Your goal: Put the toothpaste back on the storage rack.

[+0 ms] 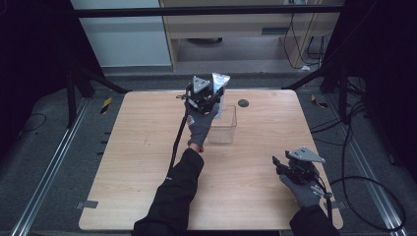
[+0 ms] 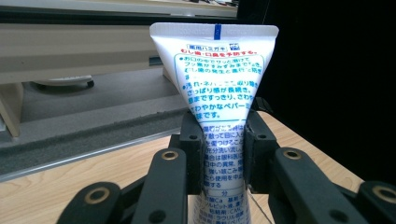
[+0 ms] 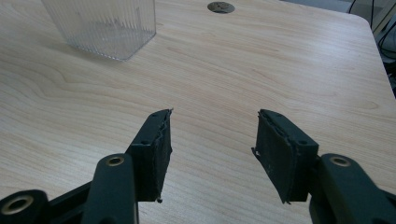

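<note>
White plastic toothpaste tube (image 2: 219,93), crimped end up, pinched upright by left tool (image 2: 219,154).

glossy white plastic tube (image 2: 219,107) between matt black fingers (image 2: 192,149), ribbed clear plastic box (image 3: 105,23), pale matt wood-grain surface (image 3: 261,74), frayed rough pads (image 3: 161,149)

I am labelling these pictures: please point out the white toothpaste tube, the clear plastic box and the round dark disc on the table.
white toothpaste tube (image 2: 219,88), left gripper view, printed body.
clear plastic box (image 3: 109,28), right gripper view, ribbed wall.
round dark disc (image 1: 243,103), high view, centre.
</note>
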The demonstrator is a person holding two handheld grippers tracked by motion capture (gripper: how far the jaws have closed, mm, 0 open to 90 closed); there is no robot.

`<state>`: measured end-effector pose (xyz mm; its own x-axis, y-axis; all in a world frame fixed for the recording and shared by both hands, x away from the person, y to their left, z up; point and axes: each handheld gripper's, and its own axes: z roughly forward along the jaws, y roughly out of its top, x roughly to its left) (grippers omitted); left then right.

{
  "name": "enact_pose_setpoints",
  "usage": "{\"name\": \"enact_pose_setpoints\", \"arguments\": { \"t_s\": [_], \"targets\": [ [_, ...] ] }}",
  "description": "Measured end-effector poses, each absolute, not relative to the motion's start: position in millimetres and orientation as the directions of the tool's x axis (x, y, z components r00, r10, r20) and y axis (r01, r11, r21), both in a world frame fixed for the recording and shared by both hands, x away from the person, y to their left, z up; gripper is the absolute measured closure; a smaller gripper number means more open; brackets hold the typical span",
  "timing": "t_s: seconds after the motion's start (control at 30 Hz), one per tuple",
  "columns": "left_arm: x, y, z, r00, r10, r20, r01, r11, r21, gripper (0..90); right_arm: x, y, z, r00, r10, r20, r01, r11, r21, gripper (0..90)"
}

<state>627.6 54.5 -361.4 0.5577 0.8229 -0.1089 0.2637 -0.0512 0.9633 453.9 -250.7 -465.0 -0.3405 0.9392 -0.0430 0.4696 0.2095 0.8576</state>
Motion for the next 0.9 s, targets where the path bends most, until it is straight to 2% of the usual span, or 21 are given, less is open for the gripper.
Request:
{"name": "enact_pose_setpoints", "arguments": {
  "t_s": [0.9],
  "targets": [
    [627, 56, -404, 0.554, 0.827, -0.093, 0.29, -0.087, 0.953, 72.3, 455, -249, -466, -0.346, 0.937, -0.051, 0.467, 0.219, 0.857, 45.3]
  ]
}}
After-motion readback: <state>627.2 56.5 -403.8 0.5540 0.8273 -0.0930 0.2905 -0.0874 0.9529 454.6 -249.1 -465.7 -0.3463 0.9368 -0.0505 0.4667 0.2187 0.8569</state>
